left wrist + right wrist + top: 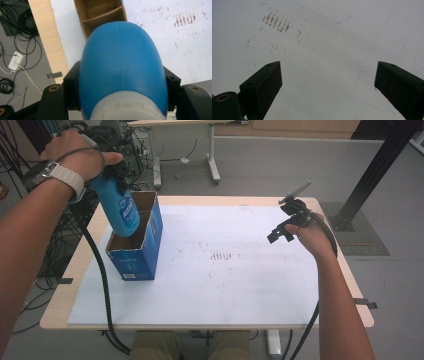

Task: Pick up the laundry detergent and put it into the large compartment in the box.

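Note:
A blue plastic bottle [120,207] hangs bottom-down over the near compartment of a blue cardboard box [142,252] at the table's left side. My left gripper [112,167] is shut on the bottle's upper part, near its pale cap. In the left gripper view the blue bottle [122,65] sits clamped between both black jaws, and the box's open brown compartments [100,13] lie beyond it. My right gripper [280,234] hovers over the white mat at the right, open; in the right gripper view its gripper [328,87] has wide-apart jaws with nothing between them.
A white mat [225,270] with rusty smudges [222,256] covers most of the wooden table [65,300]. Cables [22,50] lie on the grey floor left of the table. Another table's legs [212,165] stand behind.

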Tool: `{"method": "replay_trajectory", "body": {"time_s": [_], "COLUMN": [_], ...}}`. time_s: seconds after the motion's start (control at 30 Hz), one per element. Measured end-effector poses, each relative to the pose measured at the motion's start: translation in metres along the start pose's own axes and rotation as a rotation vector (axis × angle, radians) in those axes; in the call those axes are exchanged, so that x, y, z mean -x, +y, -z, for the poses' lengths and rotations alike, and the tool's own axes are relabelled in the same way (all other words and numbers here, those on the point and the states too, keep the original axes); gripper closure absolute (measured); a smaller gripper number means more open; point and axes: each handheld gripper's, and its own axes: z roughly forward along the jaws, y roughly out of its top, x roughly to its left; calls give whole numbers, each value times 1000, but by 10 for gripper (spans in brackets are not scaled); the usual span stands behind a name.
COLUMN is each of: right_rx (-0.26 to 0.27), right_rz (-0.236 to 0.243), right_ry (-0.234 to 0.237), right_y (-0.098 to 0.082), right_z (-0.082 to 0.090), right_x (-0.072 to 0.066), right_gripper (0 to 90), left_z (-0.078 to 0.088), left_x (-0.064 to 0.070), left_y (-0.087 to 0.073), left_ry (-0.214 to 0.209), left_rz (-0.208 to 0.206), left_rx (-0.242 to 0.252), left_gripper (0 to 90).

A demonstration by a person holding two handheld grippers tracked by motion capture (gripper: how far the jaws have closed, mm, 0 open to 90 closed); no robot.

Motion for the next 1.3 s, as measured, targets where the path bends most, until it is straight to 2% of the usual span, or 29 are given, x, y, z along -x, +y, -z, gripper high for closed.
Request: {"method": "replay_trajectory", "body": {"time_s": [0.37,0.93,1.17,1.3], "right_rx": [1,1,-1,2], "right_rz": [-5,-12,-17,-15], "right_ry": [3,5,6,7], "right_y": [-1,-6,-7,-6], "right_z": [-1,-4,-4,-4], "right_x": [1,5,6,6], "right_gripper": [76,76,76,76], "left_z": [-11,-26,-30,-34], "left_x": [0,0,1,-2], "left_y": [3,7,7,6], "left_ry": [13,4,13,-2], "left_rz": [1,-4,-7,-1], "left_rx": [-4,-10,-9,-4], "left_gripper": [376,376,376,376]}}
